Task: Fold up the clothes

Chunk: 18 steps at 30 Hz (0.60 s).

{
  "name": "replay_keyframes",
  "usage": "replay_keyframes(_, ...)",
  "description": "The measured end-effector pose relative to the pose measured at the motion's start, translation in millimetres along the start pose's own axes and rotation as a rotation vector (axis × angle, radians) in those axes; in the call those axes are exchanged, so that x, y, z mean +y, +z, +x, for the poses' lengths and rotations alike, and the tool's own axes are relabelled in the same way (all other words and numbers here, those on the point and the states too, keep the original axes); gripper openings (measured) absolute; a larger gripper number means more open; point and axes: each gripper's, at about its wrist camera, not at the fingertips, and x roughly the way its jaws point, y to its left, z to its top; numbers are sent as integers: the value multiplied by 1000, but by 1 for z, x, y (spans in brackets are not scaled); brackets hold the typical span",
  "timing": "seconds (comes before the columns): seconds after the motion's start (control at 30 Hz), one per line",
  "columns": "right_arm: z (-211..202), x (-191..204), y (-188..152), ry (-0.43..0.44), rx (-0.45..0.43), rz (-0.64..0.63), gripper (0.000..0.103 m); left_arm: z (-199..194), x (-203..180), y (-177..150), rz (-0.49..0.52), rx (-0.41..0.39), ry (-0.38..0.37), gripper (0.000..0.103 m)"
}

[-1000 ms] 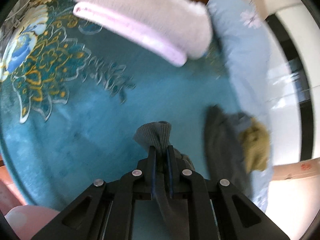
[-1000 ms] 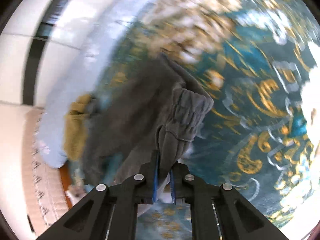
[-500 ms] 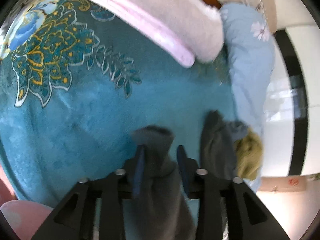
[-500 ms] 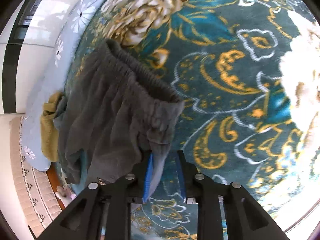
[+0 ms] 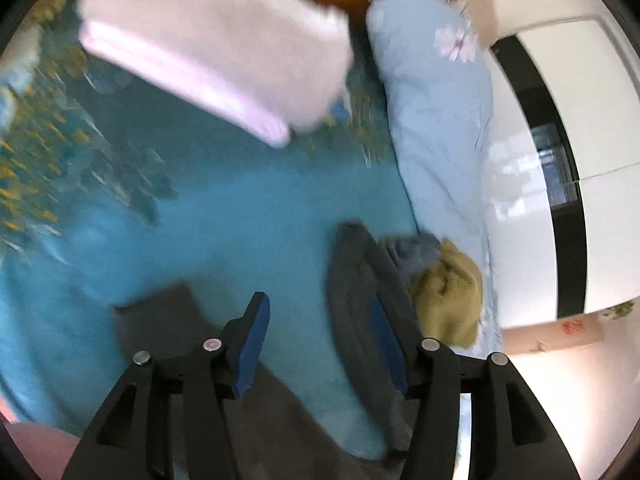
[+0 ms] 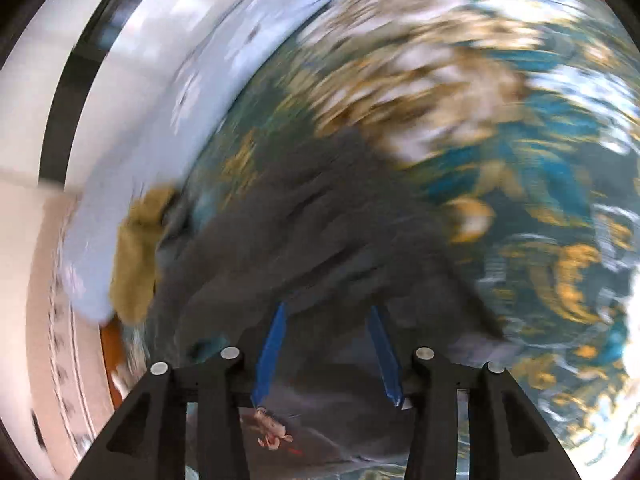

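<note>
Careful: the teal floral blanket (image 5: 248,200) on the bed is plush, so the grey trousers (image 6: 320,220) lying spread on it may bunch if you drag them. Both views are blurred. Your left gripper (image 5: 316,336) and right gripper (image 6: 328,344) gape wide, holding nothing. The olive garment (image 5: 448,296) beside the trousers could snag. No containers visible.

One pair of grey trousers (image 5: 360,312) lay on the one teal blanket (image 5: 260,208). There was one mustard-yellow garment (image 5: 448,296) and one small blue-grey garment (image 5: 416,248) beside it. One folded white-and-pink towel (image 5: 216,44) lay farther off, and one light blue quilt (image 5: 436,120) ran along the edge. Two grippers were there: the left gripper (image 5: 318,344) and the right gripper (image 6: 328,352).
</note>
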Motion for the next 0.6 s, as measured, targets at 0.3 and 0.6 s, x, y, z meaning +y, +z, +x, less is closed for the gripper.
replay_keyframes(0.3, 25, 17, -2, -65, 71, -48, 47, 108, -19, 10, -82, 241, 32, 54)
replay_keyframes(0.6, 13, 16, -5, -135, 66, -21, 47, 159, -28, 29, -149, 230, 44, 54)
